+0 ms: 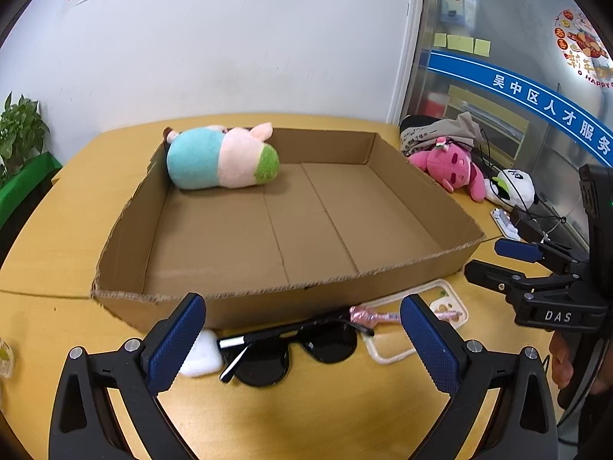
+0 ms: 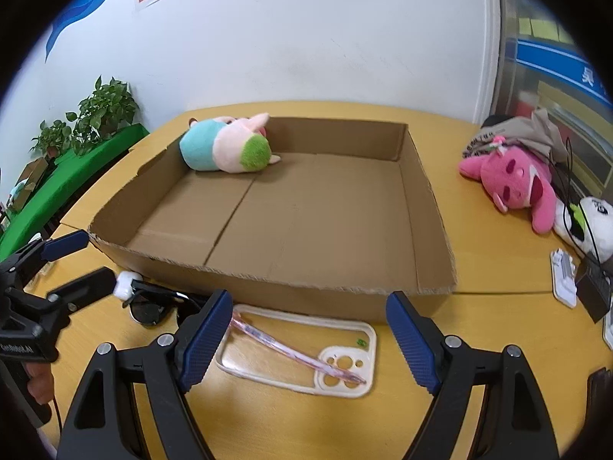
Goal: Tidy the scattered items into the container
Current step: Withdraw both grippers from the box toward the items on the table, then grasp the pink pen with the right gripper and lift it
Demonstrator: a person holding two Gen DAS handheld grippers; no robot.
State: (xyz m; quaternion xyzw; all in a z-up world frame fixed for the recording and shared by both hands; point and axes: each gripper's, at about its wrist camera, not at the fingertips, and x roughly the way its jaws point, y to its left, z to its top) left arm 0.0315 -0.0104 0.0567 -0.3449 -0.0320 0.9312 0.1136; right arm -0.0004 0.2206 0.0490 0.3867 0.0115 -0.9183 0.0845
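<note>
Jaws spread; cardboard box (image 2: 425, 207) holds 1 plush pig (image 2: 226, 148).

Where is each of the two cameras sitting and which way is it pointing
Left wrist: rides the left gripper, low over the yellow table, facing the brown cardboard box; black sunglasses between its open fingers; right gripper at right.
Right wrist: rides the right gripper, facing the box's near wall above the clear phone case and pink pen; left gripper at left.
Both show the box, pastel plush pig and pink plush toy.
</note>
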